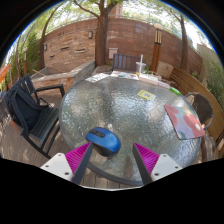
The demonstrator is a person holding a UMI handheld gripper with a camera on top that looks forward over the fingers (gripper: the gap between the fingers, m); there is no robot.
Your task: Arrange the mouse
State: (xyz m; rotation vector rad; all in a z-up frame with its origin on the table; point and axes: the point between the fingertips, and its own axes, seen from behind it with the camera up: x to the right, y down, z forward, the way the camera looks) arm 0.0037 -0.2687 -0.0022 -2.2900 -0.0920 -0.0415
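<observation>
Blue and glossy, with a darker band along its near edge, the single mouse [103, 139] is a rounded, low-domed shape lying on the glass table [120, 105]. One round glass table fills the middle of the scene, its top pale and reflective, with dark frame bars showing under the near rim. One dark chair [28, 110] stands at about 9 o'clock from the table. One flat reddish pad with a light border [184, 120] lies on the glass at roughly 3 o'clock from the mouse, and one small yellowish item [146, 95] sits at about 1 o'clock, too small to identify. A brick wall [80, 42] and one tree trunk [102, 35] stand beyond the table at 12 o'clock. The gripper [111, 157] has two fingers, each with a magenta pad [77, 157], spread wide and released, pressing on nothing. The mouse lies between the fingers, nearer the left one at about 11 o'clock from the midpoint between the tips, with clear gap on its right side.
</observation>
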